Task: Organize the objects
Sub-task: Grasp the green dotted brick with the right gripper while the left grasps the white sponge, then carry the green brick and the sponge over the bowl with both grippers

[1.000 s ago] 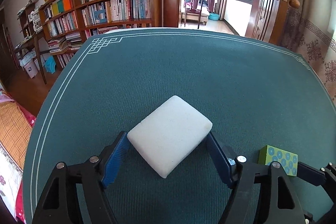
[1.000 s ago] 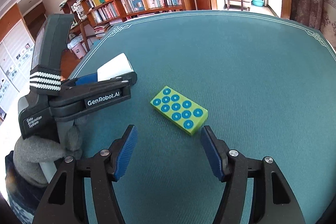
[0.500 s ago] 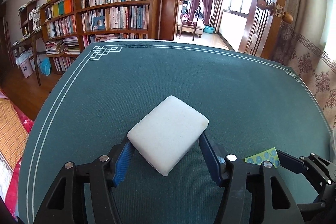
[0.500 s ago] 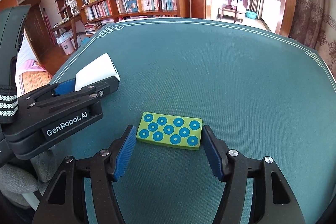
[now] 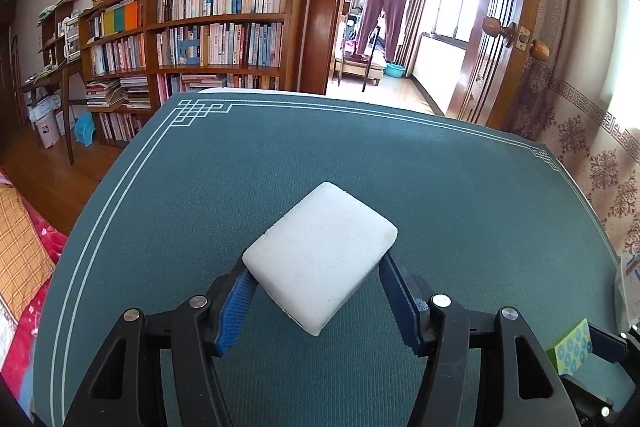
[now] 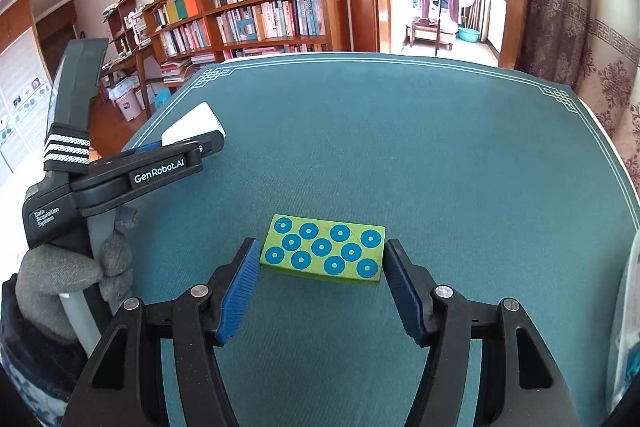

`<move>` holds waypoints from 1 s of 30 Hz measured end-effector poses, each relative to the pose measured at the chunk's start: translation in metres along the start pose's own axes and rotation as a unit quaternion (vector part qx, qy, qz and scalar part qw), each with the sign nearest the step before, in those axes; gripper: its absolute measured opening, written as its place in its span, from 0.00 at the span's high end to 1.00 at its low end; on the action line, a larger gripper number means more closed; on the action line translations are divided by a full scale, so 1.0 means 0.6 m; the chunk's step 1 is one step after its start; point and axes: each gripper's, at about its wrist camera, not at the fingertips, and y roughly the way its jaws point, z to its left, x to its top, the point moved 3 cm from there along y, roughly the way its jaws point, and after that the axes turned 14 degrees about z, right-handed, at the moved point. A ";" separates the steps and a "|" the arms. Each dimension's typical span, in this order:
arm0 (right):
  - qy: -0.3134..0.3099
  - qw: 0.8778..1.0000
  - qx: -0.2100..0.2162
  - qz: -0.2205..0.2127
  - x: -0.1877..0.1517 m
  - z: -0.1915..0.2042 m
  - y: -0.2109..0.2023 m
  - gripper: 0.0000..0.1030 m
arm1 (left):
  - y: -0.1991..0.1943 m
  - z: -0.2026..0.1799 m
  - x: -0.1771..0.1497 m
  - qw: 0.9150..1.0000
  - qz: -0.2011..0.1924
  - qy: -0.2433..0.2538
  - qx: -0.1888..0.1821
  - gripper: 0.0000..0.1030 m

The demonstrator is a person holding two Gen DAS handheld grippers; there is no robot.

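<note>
— Two grips at once: our left gripper [image 5: 320, 303] has just closed its jaws onto the white block [image 5: 320, 255], and our right gripper [image 6: 320, 291] pinches the green dotted block [image 6: 326, 251] by its short ends.

— Both blocks sit near us on the green table [image 6: 440, 147], white one left of the green. Next we probably lift. Both grippers tilt downward.

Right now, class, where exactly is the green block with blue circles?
In the right wrist view the green block sits between the right gripper pads, over the teal table, right of the left gripper.
</note>
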 end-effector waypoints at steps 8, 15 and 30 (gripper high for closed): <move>0.013 0.999 -0.015 -0.031 -0.058 -0.031 -0.102 0.38 | -0.045 -0.051 -0.008 0.999 -0.022 0.027 -0.014 0.37; 0.031 0.998 -0.040 -0.039 -0.109 -0.093 -0.170 0.38 | -0.096 -0.115 -0.043 0.996 -0.036 0.071 -0.040 0.37; 0.163 0.977 -0.115 -0.072 -0.172 -0.337 -0.293 0.38 | -0.172 -0.255 -0.106 0.981 -0.041 0.149 -0.115 0.37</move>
